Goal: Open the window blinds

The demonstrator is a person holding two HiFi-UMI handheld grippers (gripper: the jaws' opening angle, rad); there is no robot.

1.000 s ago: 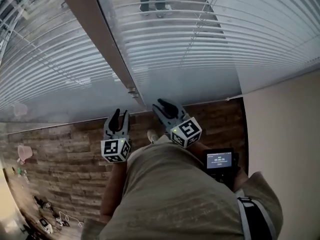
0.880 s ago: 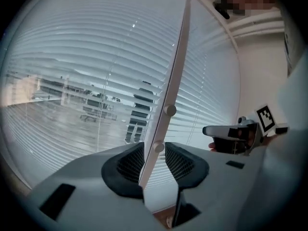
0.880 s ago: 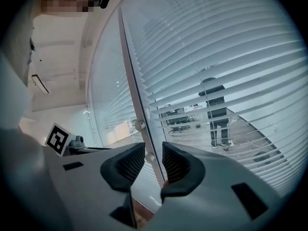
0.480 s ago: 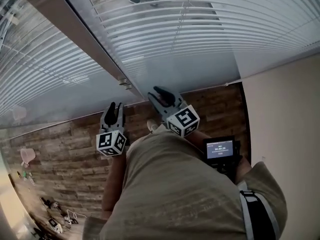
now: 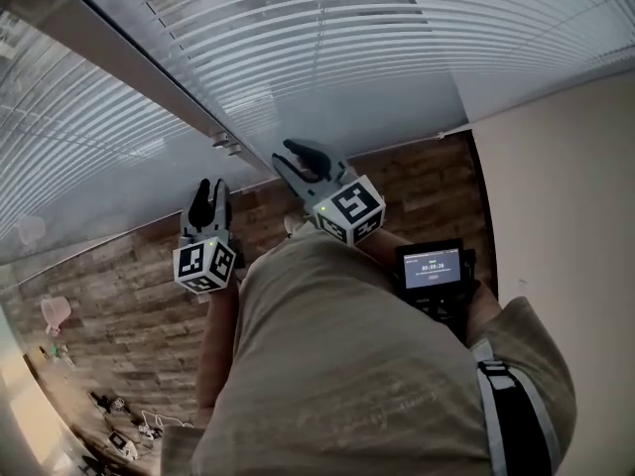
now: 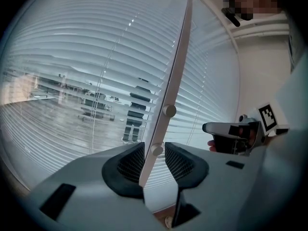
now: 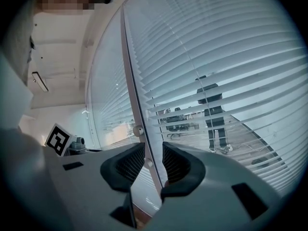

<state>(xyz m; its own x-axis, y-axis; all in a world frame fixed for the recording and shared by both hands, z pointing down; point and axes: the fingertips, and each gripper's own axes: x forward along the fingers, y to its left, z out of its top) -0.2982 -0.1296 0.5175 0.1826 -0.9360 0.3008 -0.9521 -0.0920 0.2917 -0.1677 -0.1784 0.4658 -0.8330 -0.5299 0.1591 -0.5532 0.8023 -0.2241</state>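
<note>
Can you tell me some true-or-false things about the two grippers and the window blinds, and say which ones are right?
1. Both grippers have their jaws apart. True: the left gripper and the right gripper are open and hold nothing.
2. The blinds are pulled all the way up. False: the blinds hang down across the glass.
3. The floor looks like wooden planks. True: the floor shows brown planks.
4. The small screen at the person's side is dark. False: the screen is lit.
5. The left gripper squeezes a round knob. False: the knobs on the white frame post sit ahead of its jaws, untouched.
</note>
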